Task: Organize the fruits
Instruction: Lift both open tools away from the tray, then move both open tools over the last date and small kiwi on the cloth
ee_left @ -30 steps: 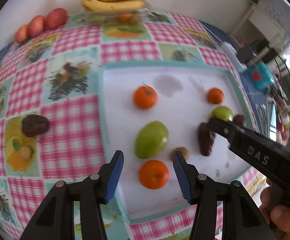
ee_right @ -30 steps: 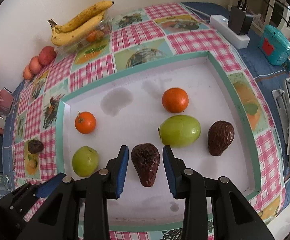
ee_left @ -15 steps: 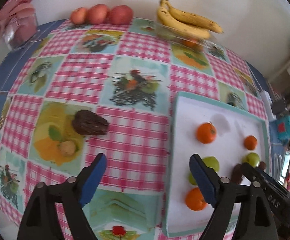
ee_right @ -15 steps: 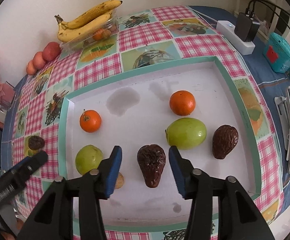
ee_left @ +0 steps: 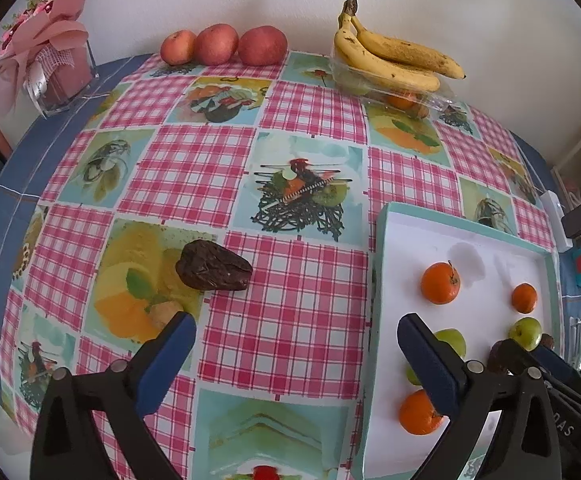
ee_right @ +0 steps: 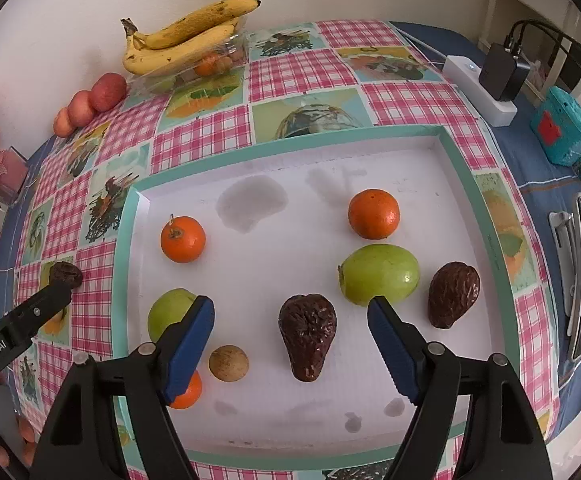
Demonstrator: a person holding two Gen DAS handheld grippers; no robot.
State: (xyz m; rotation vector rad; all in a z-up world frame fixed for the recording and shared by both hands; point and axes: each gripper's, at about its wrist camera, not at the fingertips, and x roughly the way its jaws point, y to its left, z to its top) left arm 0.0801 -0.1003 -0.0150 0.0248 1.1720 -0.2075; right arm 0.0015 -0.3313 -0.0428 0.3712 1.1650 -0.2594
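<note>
left gripper (ee_left: 294, 350) swung away from the tray (ee_left: 382, 216) over the last second — was framing the tangerine and green fruit inside it, then faced out over the checked tablecloth (ee_left: 310, 320) with blue pads spread wide and nothing between them. pointed toward the dark wrinkled avocado (ee_left: 213, 266) lying alone on the cloth, well apart from the tray, with a small tan round fruit (ee_left: 166, 312) just beside it near the left pad.

right gripper (ee_right: 290, 336) opened and backed off a little too: a second earlier its pads sat close either side of the middle avocado (ee_right: 308, 336), now spread wide, hovering over it without touching, empty. looked like a release, that avocado set down in the tray's front row.

in the tray, seen from the right wrist: tangerine (ee_right: 182, 239) at left, orange (ee_right: 373, 214) at right, large green fruit (ee_right: 379, 274) with a second avocado (ee_right: 453, 294) beside it, smaller green fruit (ee_right: 170, 314) partly behind the left pad, tan nut-like fruit (ee_right: 228, 363), another tangerine (ee_right: 186, 394) at the front edge.

judged from this: one avocado placed, the stray one on the cloth the likely next pick for the left — still some way off, so a reach forward and a closing across its narrow width needed. bananas (ee_left: 390, 60) and red apples (ee_left: 226, 44) by the wall untouched.
</note>
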